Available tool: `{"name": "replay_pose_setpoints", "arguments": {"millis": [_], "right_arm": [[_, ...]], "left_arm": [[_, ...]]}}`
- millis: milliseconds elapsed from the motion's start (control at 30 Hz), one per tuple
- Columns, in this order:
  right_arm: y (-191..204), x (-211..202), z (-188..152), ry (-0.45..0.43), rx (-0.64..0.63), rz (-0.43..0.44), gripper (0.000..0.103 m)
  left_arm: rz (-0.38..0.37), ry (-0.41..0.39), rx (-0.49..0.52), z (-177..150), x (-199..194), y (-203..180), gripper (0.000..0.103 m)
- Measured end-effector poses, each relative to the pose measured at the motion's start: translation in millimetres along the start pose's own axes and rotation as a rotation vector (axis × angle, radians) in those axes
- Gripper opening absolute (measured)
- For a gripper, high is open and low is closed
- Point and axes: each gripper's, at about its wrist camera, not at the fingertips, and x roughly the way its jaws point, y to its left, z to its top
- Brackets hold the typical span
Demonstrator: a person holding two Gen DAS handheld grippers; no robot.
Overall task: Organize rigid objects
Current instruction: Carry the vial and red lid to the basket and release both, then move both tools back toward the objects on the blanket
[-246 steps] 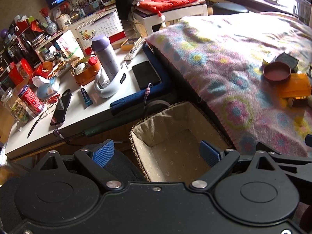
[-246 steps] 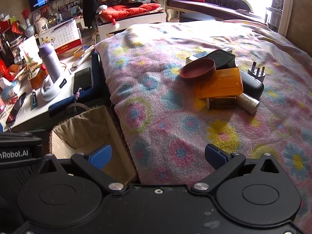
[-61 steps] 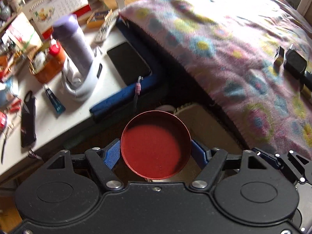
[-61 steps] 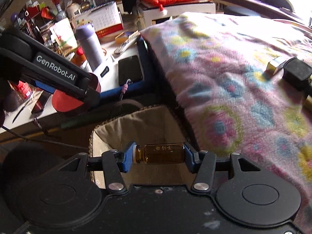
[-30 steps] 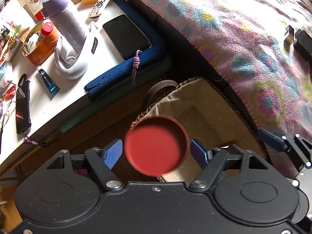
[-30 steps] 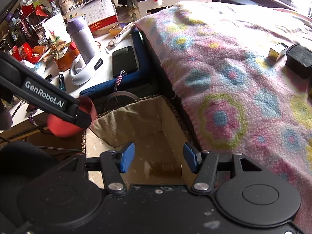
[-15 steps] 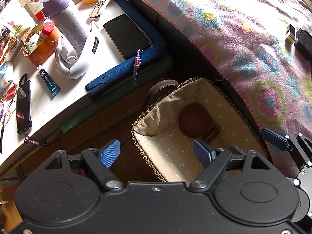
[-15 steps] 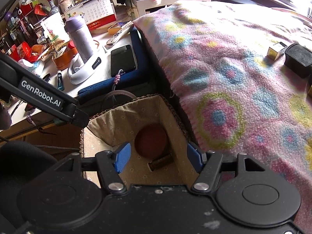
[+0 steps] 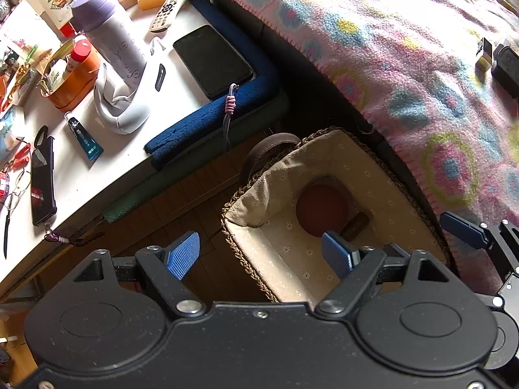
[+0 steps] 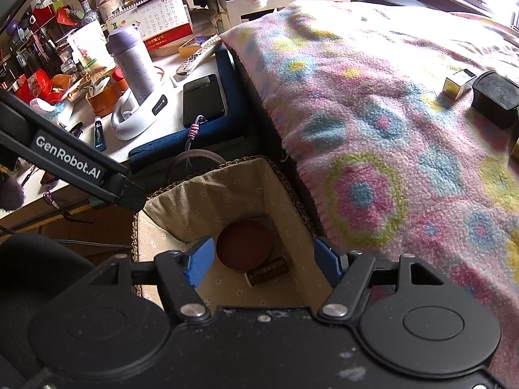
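Basket (image 10: 227,191) beside blanket (image 10: 373,123), dish (image 10: 244,244), bottle (image 10: 267,270) inside

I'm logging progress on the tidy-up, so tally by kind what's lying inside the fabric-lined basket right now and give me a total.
Inside the basket:
Red round dish: 1
Amber bottle: 1
Total: 2
Both grippers, left and right, are open and hold nothing.
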Motion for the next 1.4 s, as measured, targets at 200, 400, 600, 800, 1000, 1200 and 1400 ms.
{"name": "replay_pose_setpoints", "arguments": {"millis": [200, 400, 600, 800, 1000, 1200, 1400], "right_arm": [[0, -1, 1, -0.004, 0.001, 0.0, 0.07], [-1, -5, -1, -0.018, 0.0, -0.007, 0.074], [-5, -10, -2, -0.035, 0.003, -0.014, 0.078], [-8, -14, -4, -0.066, -0.007, -0.036, 0.083], [-8, -22, -6, -0.116, -0.038, -0.063, 0.09], [-16, -27, -7, -0.158, -0.024, -0.069, 0.092], [-25, -39, -11, -0.252, -0.01, -0.11, 0.1]], "left_arm": [[0.011, -0.004, 0.005, 0, 0, 0, 0.079], [0.027, -0.015, 0.015, -1, 0, -2, 0.08], [0.042, -0.03, 0.03, -1, -2, -5, 0.08], [0.055, -0.047, 0.046, 0, -4, -9, 0.08], [0.063, -0.073, 0.065, -1, -7, -13, 0.081], [0.065, -0.109, 0.072, 0, -12, -16, 0.081], [0.069, -0.162, 0.076, 0, -19, -20, 0.081]]}}
